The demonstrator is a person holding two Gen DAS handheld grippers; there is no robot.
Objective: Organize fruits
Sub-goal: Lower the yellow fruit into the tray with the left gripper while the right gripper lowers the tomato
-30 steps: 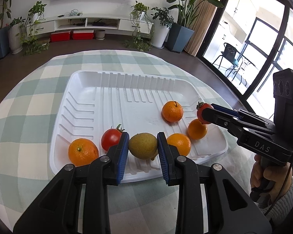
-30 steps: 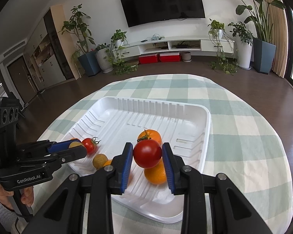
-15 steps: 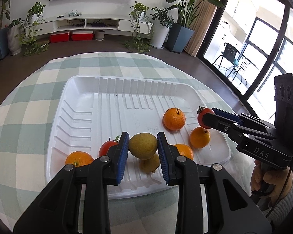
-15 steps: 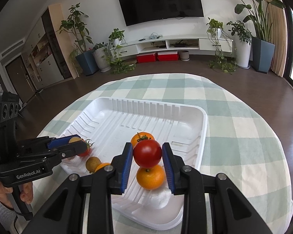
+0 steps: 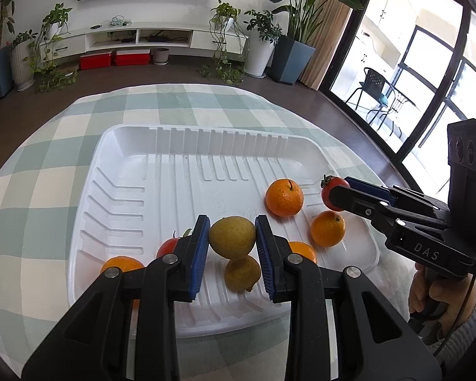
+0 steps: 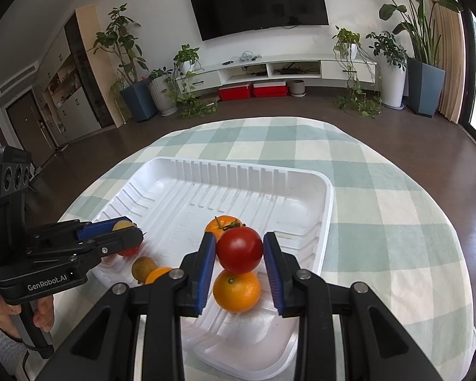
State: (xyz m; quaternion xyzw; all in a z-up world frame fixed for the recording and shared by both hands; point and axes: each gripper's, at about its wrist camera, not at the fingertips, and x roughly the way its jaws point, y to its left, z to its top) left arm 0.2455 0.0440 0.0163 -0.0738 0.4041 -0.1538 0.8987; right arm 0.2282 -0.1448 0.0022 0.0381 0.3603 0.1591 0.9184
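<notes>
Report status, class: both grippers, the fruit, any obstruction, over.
Left gripper shut on yellow-green pear. Right gripper shut on red tomato. Both fruits held above white tray; oranges and a second pear below. Nothing blocking.

Tray on the bench, fruit along its near side

A tray (image 5: 127,146) is set on the bench (image 5: 41,197); oranges (image 5: 284,197), a tomato (image 5: 167,247) and a pear (image 5: 241,273) are gathered along its near edge.
</notes>
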